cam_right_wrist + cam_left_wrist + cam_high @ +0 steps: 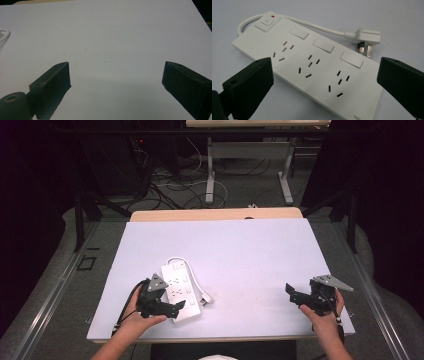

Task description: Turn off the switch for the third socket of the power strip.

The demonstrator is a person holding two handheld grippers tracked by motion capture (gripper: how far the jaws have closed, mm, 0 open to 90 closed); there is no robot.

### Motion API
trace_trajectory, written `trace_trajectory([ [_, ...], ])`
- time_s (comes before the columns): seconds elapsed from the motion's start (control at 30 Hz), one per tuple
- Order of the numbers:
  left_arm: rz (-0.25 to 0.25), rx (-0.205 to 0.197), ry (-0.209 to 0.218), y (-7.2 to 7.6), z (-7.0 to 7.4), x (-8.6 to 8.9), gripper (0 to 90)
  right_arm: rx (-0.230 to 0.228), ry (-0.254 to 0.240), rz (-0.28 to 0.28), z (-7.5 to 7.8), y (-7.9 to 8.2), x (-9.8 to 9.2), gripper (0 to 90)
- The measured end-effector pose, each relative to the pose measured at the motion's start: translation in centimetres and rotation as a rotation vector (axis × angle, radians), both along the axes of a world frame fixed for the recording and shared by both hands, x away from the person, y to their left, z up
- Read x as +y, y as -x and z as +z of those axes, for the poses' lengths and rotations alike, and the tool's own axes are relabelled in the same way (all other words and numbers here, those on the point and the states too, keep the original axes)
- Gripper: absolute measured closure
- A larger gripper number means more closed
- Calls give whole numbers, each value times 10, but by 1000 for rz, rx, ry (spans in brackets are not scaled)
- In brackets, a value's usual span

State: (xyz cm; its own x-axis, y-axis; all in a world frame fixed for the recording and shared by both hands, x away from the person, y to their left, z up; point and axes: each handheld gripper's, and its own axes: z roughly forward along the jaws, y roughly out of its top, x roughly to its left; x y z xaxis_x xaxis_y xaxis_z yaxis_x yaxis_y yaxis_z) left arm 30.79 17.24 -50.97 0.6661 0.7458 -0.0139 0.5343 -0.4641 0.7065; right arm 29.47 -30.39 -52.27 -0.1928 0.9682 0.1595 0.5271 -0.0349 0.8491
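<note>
Clearly the step in hand is the approach: the left gripper [172,309] hangs at the near end of the white power strip [180,291], jaws wide apart on either side of it, pads not yet pressing. The strip, with 3 socket groups, lies at the near left of the white table [260,250], cord and plug [367,40] just beyond it. Next it likely calls for lowering and closing across the strip's width. The right gripper [296,296] waits well apart, jaws open on nothing, near the front edge; farther back the surface is bare.
</note>
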Motion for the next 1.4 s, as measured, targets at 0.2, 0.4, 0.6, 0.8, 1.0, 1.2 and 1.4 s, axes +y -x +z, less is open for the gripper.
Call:
trace_trajectory([
  [0.2, -32, 8, -39, 0, 1, -7, 4, -3, 4, 4, 0, 0, -1, 80],
  [0.4, -56, 9, -68, 1, 3, -13, 4, -5, -2, 3, 0, 0, 1, 82],
  [0.6, -74, 26, -83, 0, 5, -19, 11, -10, -4, 0, 0, 0, 1, 86],
  [0.8, -92, 36, -112, -1, 5, -24, 62, -10, -3, 4, -1, 0, 1, 88],
  [1.0, -103, 67, -100, -1, 9, -28, 116, -11, 2, 9, -1, -1, 1, 92],
  [1.2, -125, 90, -100, -3, 14, -33, 177, 0, 0, 8, 1, 0, 1, 94],
  [1.4, -147, 110, -121, -4, 19, -36, 233, -1, -7, 10, 0, 0, 0, 97],
])
